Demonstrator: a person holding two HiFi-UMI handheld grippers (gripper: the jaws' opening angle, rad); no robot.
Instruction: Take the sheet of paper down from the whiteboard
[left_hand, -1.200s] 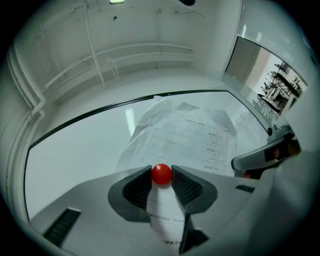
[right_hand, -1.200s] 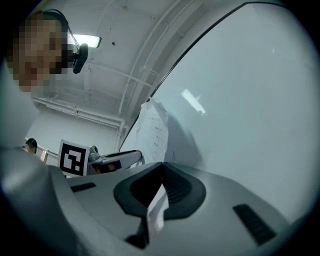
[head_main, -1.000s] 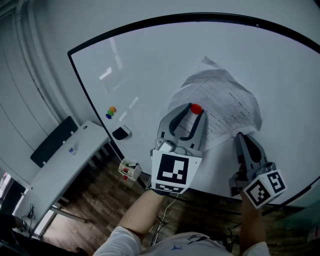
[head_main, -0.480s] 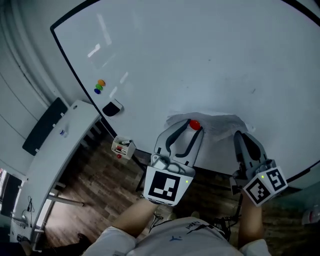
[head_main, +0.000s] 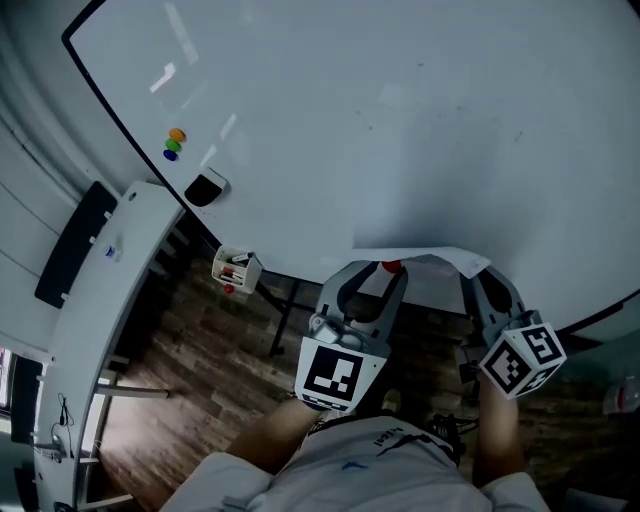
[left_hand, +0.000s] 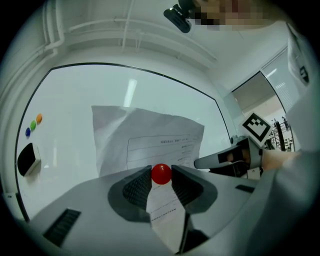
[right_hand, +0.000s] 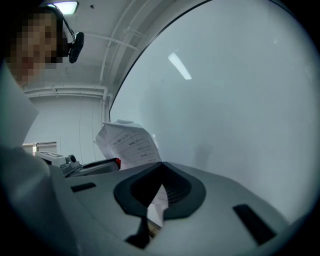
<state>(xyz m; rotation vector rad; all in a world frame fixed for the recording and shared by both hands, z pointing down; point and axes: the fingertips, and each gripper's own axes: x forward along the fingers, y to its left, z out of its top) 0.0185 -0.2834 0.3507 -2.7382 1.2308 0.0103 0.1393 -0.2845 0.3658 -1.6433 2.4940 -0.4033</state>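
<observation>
Behind everything stands the whiteboard, its face bare where the sheet hung a second ago. My left gripper is clamped on the red magnet, and a strip of the sheet of paper runs down between its jaws under the ball. My right gripper is pressed together on the sheet's other edge. Between the two, the paper now stands clear of the board, low by its bottom frame; a moment back it lay flat against the surface under that magnet. I judge the taking-down nearly done, with only the carrying off left. Far up the board, the coloured magnets and the eraser stay put.
</observation>
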